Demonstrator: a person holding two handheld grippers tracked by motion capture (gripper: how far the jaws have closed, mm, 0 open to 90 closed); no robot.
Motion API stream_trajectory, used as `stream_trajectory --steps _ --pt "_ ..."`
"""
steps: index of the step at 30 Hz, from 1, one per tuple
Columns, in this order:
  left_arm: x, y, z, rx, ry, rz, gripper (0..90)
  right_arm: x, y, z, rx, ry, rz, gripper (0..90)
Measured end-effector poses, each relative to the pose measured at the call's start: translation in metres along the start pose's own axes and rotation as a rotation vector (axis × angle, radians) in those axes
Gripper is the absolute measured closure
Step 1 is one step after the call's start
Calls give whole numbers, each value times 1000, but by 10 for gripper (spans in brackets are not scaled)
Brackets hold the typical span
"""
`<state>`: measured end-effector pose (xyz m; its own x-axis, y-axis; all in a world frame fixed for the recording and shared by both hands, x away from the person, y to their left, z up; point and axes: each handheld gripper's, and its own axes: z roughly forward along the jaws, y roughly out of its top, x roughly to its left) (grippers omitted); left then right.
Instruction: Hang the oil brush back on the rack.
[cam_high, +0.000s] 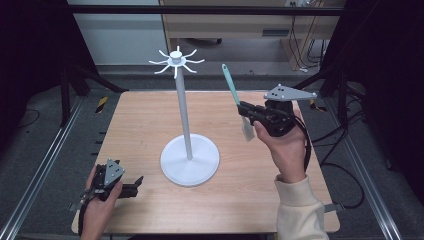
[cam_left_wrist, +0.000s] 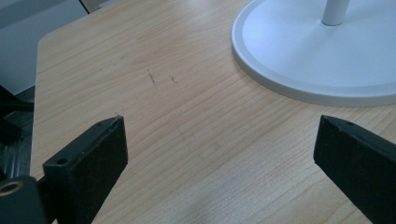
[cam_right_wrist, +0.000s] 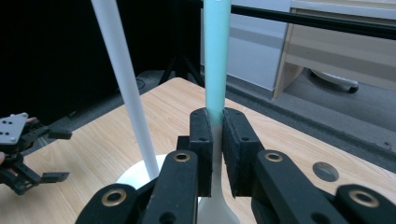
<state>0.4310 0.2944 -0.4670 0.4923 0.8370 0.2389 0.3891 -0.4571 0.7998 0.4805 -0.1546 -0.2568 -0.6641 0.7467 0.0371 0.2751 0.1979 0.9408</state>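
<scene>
The right gripper (cam_high: 248, 111) is closed tight on a spatula (cam_high: 235, 98), its pads pressing the teal handle, which points up and away; the pale blade hangs below the jaws, above the counter (cam_high: 135, 120). A white hook stand (cam_high: 185, 125) rises just left of it. The left gripper (cam_left_wrist: 219, 154) rests wide open and empty near the stand's base.

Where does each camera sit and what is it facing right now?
High view: above the table's near edge, looking forward and down; both forearms and claws.
Left gripper view: on the left claw, open, facing the stand's base.
Right gripper view: on the right claw, clamping the spatula.
All share the white stand.
</scene>
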Motion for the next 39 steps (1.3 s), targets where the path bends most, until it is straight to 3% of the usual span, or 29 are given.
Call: stream_trajectory --steps 39 --pt "0 0 0 0 1 3 26 26 10 -7 -102 81 -51 827"
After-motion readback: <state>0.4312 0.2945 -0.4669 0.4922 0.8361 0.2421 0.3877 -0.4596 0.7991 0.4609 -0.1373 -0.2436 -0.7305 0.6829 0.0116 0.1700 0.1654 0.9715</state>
